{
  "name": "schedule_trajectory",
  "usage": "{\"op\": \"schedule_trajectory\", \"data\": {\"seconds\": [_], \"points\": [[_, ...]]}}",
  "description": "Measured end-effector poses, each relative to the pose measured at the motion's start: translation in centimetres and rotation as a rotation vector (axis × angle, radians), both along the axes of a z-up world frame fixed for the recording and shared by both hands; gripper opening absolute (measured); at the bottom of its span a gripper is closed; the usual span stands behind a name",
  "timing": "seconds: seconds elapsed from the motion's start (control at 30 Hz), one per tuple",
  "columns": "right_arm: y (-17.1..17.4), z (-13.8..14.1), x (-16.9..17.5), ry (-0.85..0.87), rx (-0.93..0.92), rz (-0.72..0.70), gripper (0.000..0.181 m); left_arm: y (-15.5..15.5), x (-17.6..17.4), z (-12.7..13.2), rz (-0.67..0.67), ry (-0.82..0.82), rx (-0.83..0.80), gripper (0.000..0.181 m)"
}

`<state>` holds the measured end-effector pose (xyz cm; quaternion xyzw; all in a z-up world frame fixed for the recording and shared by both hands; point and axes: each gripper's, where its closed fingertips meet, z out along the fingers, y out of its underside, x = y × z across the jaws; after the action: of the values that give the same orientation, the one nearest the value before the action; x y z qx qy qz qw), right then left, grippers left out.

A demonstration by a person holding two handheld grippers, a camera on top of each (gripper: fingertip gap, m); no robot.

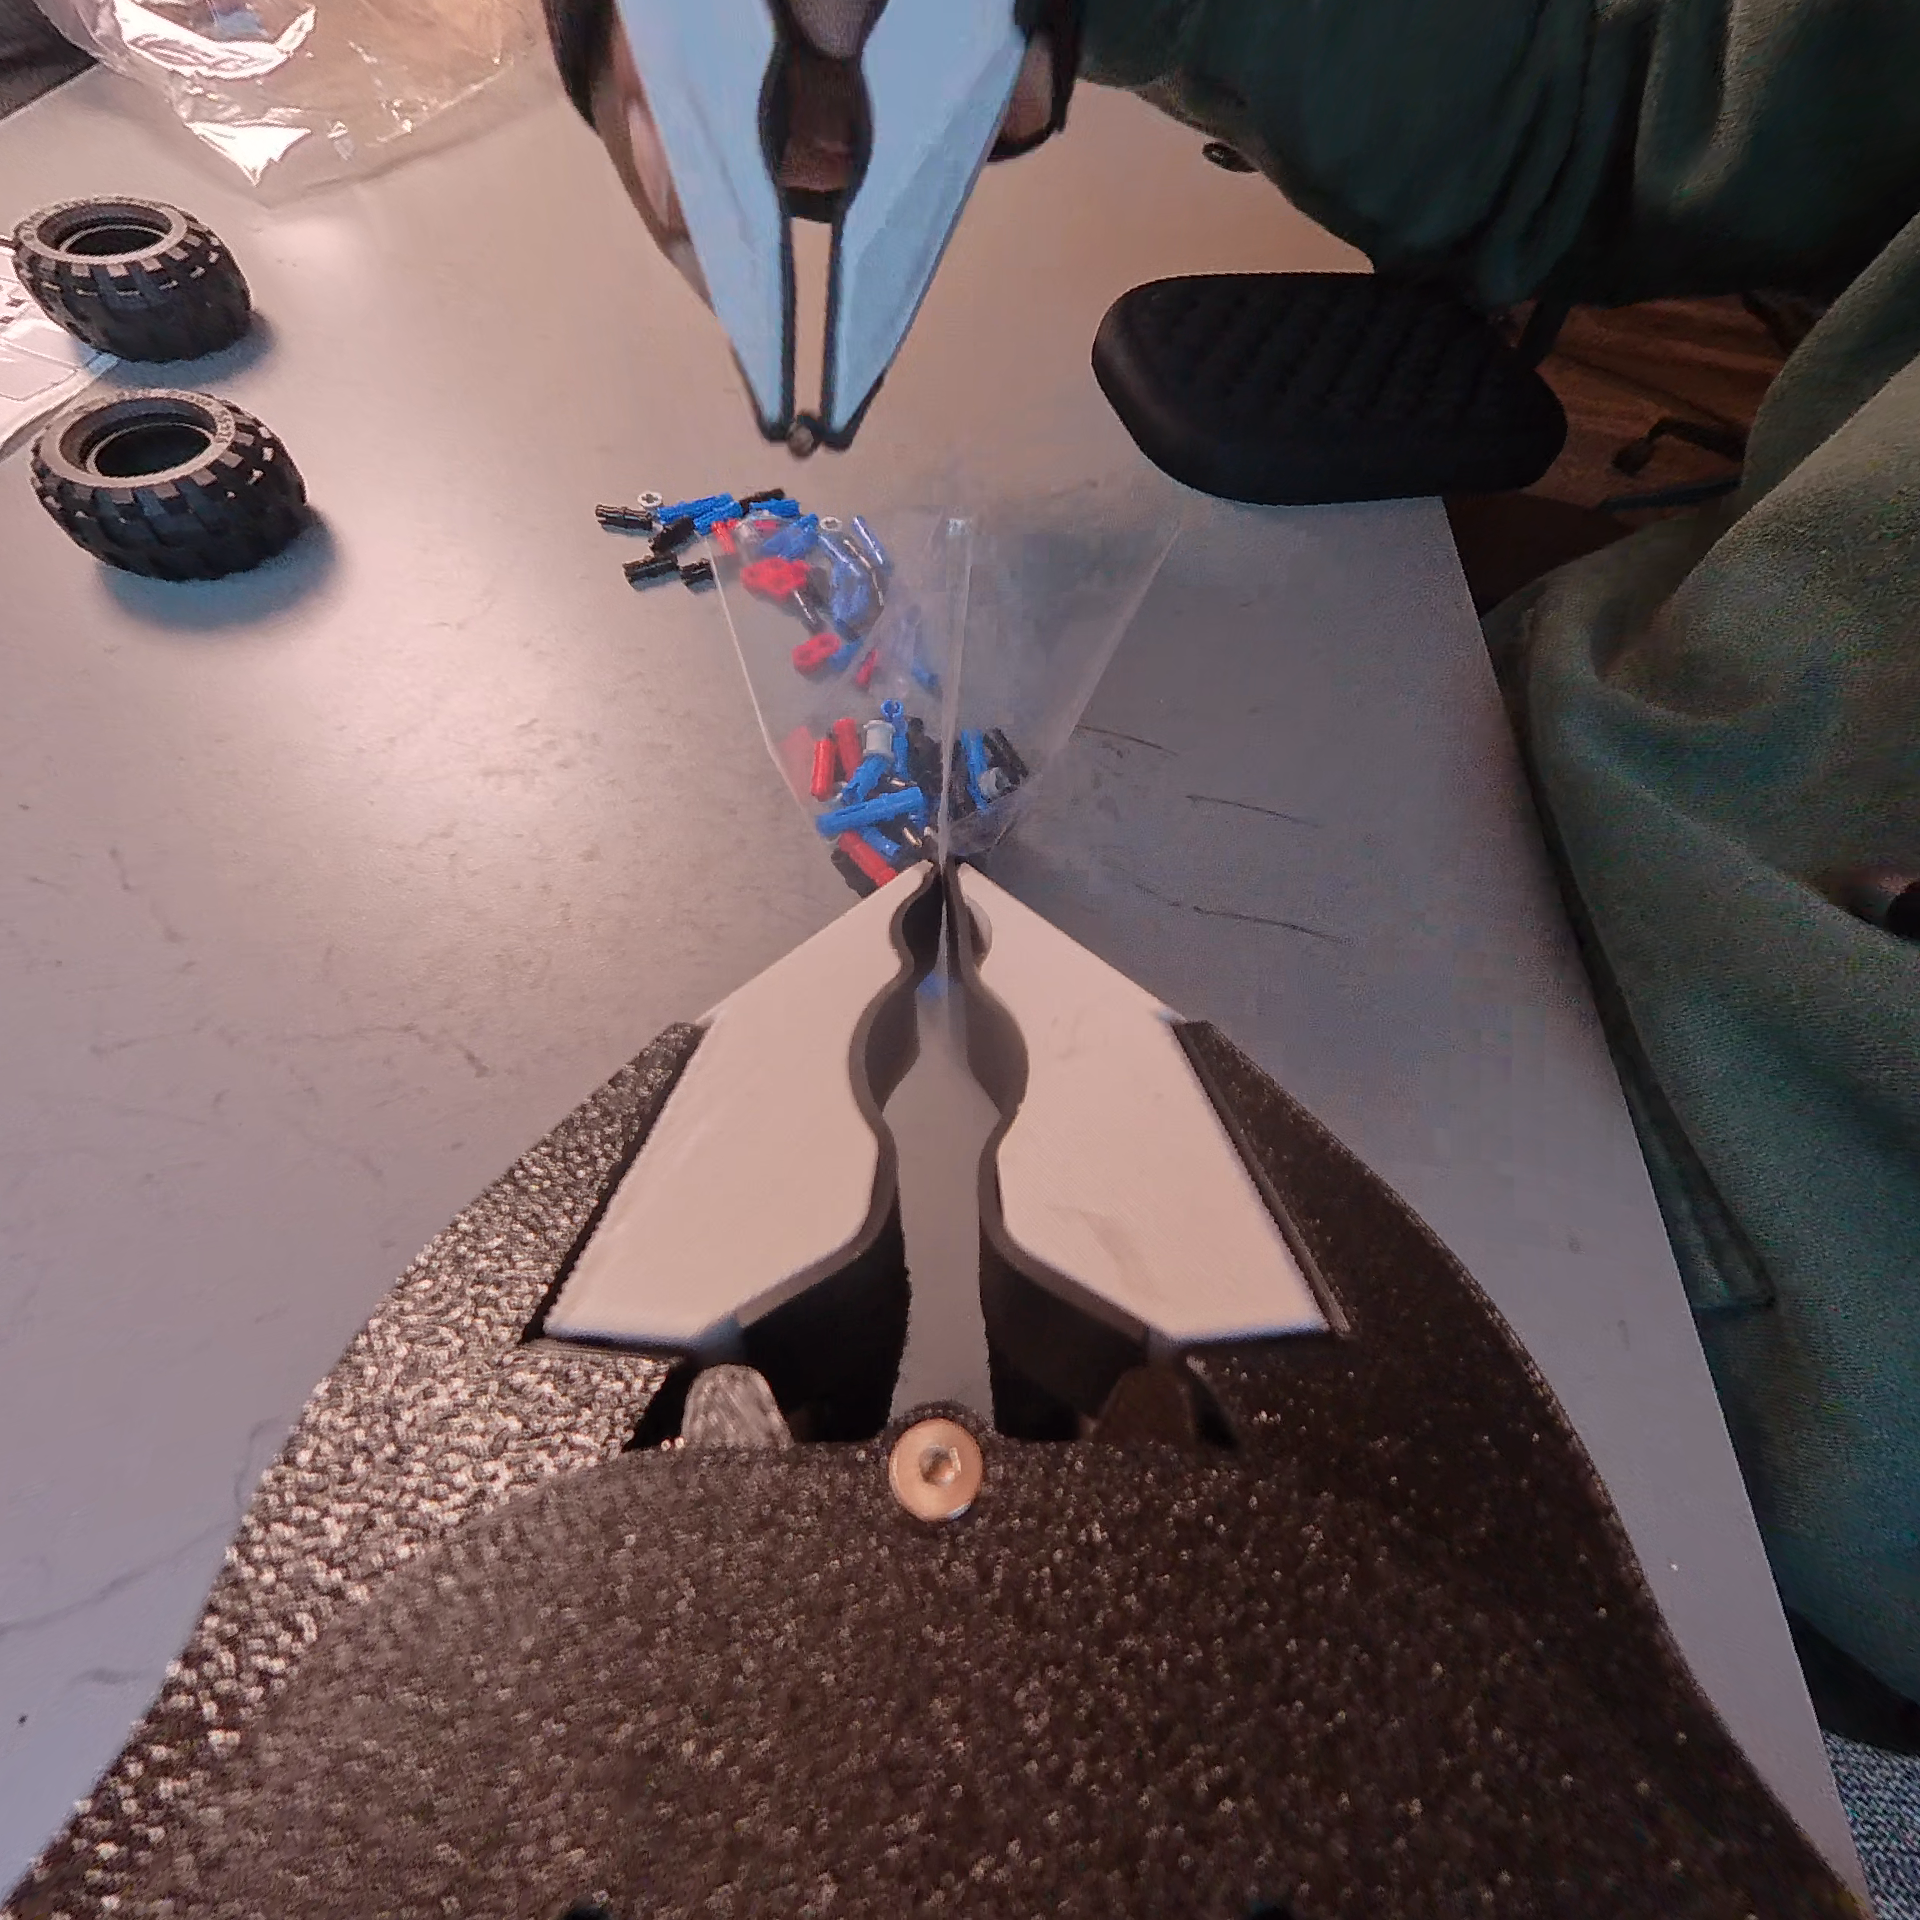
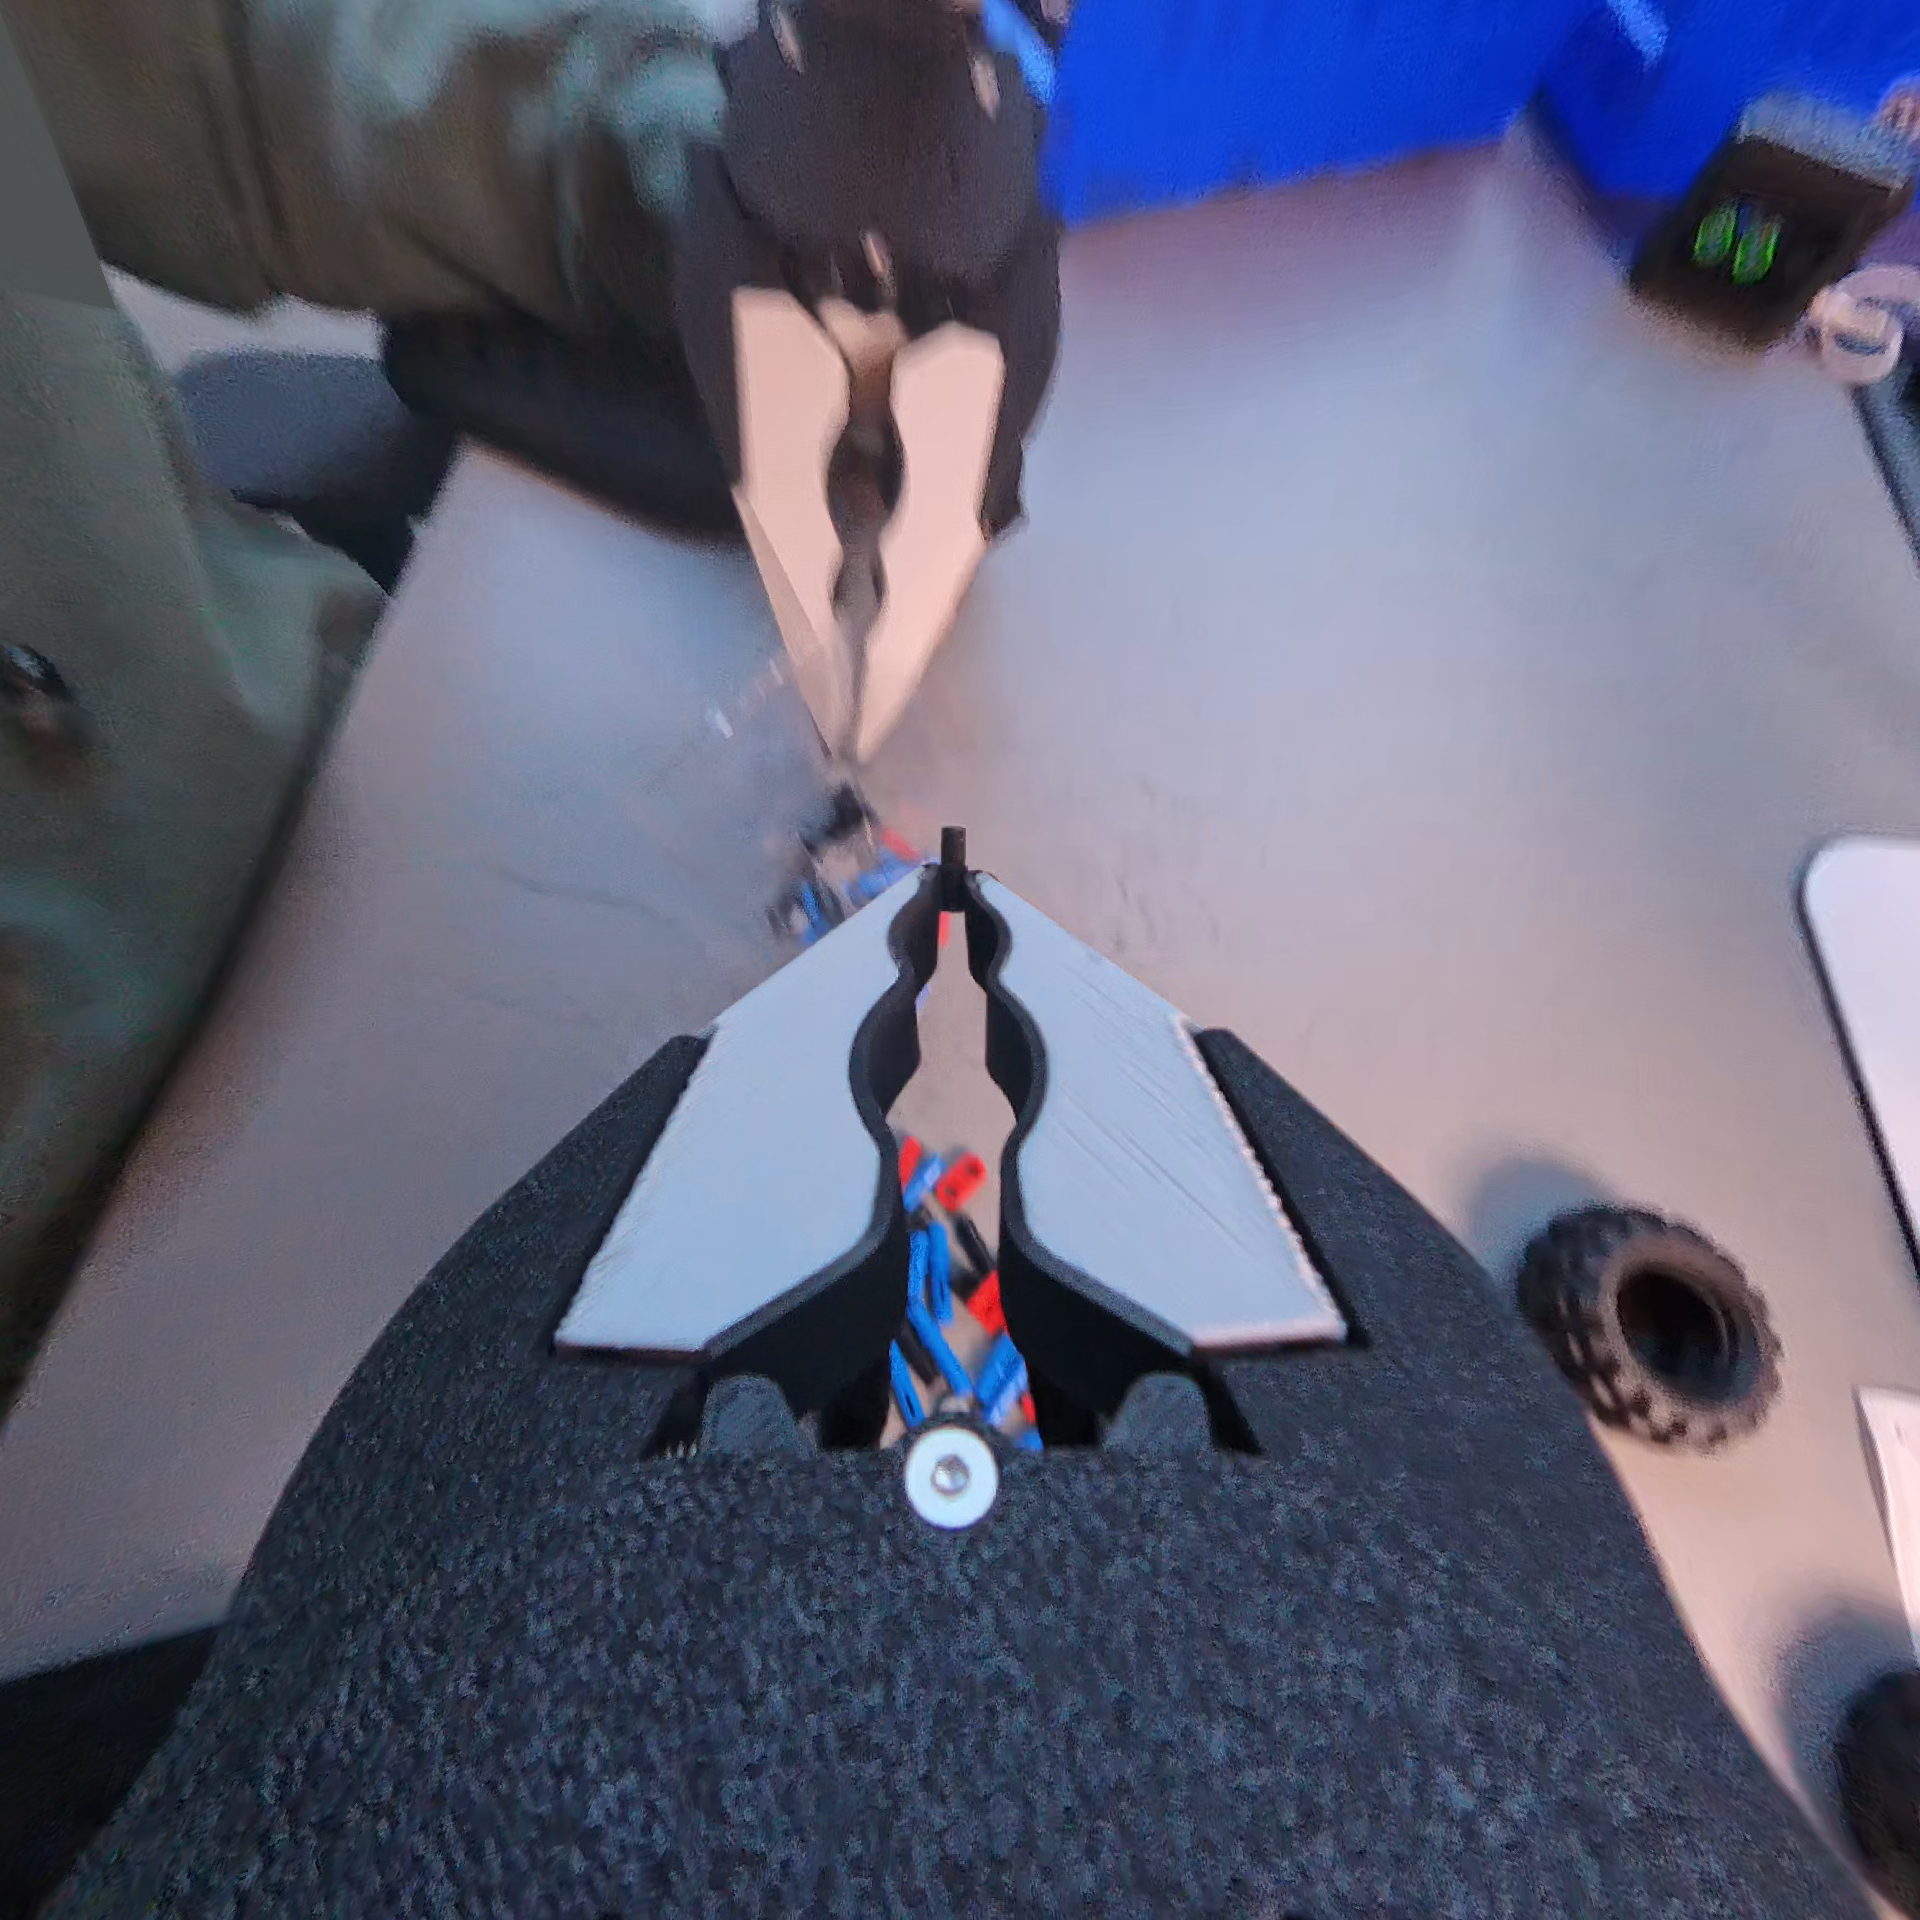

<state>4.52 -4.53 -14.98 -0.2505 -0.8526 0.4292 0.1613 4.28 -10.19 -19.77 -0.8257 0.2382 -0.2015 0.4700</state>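
My left gripper (image 1: 945,873) is shut on the corner of a clear plastic bag (image 1: 1039,623) that holds several small blue, red and black pins. The bag's mouth faces away, and loose pins (image 1: 665,540) lie spilled on the grey table (image 1: 364,831) just beyond it. My right gripper (image 2: 951,883) is shut on one small black pin (image 2: 951,847), whose end sticks out past the fingertips. In the left wrist view the right gripper (image 1: 805,436) hovers just above the spilled pins. In the right wrist view the left gripper (image 2: 852,727) is blurred, and pins (image 2: 956,1299) show below the fingers.
Two black toy tyres (image 1: 166,488) lie at the left, one also in the right wrist view (image 2: 1652,1330). Crumpled clear wrapping (image 1: 270,83) lies far left. A black chair armrest (image 1: 1330,384) and a green sleeve (image 1: 1714,727) border the table's right edge. A blue bin (image 2: 1299,94) stands beyond. The gap from one gripper's tips to the other's is roughly 8 cm.
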Motion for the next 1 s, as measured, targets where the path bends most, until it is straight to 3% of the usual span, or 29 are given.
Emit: {"op": "schedule_trajectory", "data": {"seconds": [0.07,0.13,0.23,0.3,0.4,0.53,1.0], "points": [[-2.1,1.7,0.2,0.027,-0.049,0.039,0.004,0.0,0.0,0.0,0.001,-0.001,-0.001,0.0],[-3.2,1.7,0.1,0.045,-0.031,0.052,0.013,0.0,0.0,0.0,0.0,0.002,0.0,0.0],[-2.2,1.4,-0.4,0.063,-0.033,0.002,0.017,-0.1,0.0,0.0,-0.002,0.005,0.001,0.0],[-0.1,0.3,-0.4,0.01,-0.033,-0.061,0.014,-0.1,0.0,0.0,-0.003,0.005,0.0,0.0],[3.2,-4.0,0.7,-0.114,0.114,-0.15,0.013,-0.1,0.0,0.0,-0.004,0.003,0.0,0.0],[3.9,-7.9,2.1,-0.221,0.179,-0.194,0.017,0.0,0.0,0.0,-0.003,0.001,-0.001,0.0],[4.6,-8.7,1.8,-0.285,0.173,-0.277,0.013,-0.1,0.1,0.0,-0.003,0.007,0.0,0.0]]}}
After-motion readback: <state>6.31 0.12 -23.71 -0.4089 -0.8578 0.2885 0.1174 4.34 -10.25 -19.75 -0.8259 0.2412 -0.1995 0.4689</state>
